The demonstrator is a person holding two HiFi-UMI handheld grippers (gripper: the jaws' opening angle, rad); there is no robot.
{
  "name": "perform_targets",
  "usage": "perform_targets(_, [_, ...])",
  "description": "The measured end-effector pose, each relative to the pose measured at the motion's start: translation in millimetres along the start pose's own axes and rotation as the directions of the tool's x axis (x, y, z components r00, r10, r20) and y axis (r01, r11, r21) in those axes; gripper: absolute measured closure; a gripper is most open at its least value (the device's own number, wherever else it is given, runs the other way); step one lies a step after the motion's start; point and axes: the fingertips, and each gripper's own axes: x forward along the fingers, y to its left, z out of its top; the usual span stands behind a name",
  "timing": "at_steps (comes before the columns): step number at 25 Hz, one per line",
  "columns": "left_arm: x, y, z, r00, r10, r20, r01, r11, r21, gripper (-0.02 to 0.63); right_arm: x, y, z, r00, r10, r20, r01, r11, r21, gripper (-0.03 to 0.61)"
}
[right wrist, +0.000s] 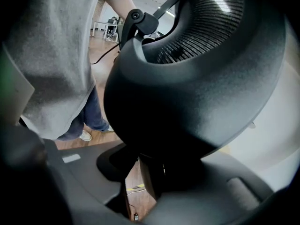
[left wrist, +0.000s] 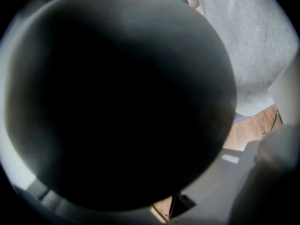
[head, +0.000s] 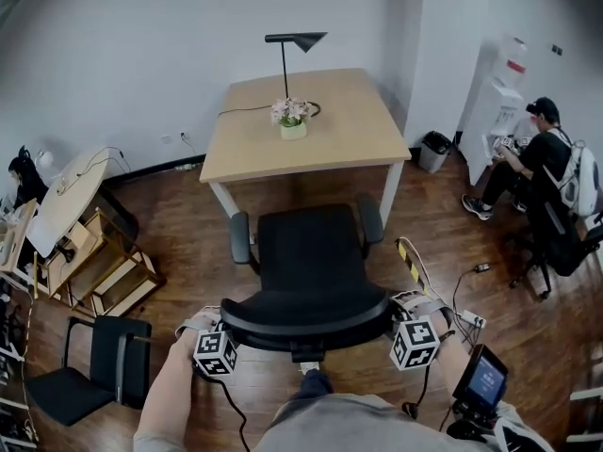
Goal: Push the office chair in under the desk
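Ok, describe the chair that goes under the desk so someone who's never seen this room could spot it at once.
Find the light wooden desk by the white wall, with a lamp and a flower pot on it. Right in front of it stands the office chair, black, its seat toward the desk. Unlike the plain black chair far left, it has two grey armrests.

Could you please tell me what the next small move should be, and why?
Probably push straight ahead: the left gripper and right gripper hold the office chair's backrest ends, and its seat faces the desk's opening squarely but is not yet under it.
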Motion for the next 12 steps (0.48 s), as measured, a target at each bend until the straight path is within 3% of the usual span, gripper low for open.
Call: perform_targets(12, [26.8,72.9,-31.5,0.998,-0.047,0.049,0.048,0.999,-0.011,0.465,42.2,-67.0,5.8,1.000,0.018,-0.021,-0.018,0.999,0.035,0.430])
